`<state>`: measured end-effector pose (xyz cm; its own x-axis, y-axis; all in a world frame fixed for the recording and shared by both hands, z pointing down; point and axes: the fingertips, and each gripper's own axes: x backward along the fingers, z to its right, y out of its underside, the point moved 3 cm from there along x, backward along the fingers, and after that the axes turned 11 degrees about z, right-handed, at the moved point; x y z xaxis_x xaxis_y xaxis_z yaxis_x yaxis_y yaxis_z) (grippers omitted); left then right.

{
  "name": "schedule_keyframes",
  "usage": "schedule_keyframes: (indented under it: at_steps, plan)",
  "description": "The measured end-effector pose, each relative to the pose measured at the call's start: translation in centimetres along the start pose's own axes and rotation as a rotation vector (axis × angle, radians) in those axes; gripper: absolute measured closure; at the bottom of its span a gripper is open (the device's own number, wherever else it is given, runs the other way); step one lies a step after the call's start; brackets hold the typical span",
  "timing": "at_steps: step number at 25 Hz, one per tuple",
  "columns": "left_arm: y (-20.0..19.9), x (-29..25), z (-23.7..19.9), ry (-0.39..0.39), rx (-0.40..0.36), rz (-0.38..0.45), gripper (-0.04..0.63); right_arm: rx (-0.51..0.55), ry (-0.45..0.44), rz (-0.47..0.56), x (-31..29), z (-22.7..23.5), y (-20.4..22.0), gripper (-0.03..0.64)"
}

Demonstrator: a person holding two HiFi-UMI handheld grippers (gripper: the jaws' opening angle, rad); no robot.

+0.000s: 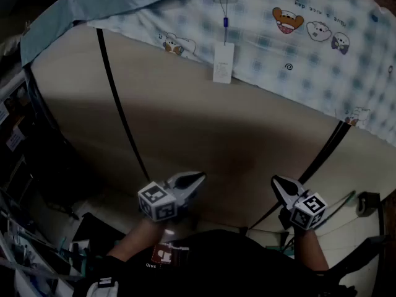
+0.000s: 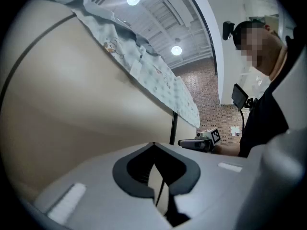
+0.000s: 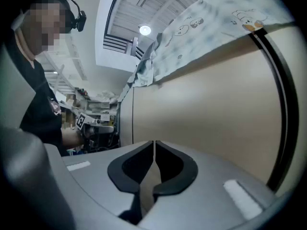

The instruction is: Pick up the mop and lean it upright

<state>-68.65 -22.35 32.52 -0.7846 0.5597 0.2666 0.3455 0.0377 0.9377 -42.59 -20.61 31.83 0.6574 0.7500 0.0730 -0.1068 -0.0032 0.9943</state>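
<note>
The left tongs (image 1: 197, 178) and right tongs (image 1: 276, 180) sit pinched together, empty, low in the frame facing the mattress (image 1: 204, 116); no mop shows, so they likely just wait.

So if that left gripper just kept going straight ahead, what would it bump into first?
Most likely the beige side panel below the checked sheet. The left gripper, jaws closed and empty, points at it with nothing in between. How far off it is can't be judged.
</note>
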Motion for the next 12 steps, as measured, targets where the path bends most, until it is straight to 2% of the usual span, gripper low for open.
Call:
schedule_keyframes:
  at_steps: [5, 12]
  plan:
    - [1.8, -3.5, 3.9, 0.001, 0.034, 0.001, 0.597, 0.0, 0.008, -0.006, 4.4, 2.8, -0.7, 0.589]
    - [5.7, -8.6, 9.1, 0.051, 0.073, -0.024, 0.596, -0.005, 0.032, -0.024, 10.1, 7.0, -0.8, 0.589]
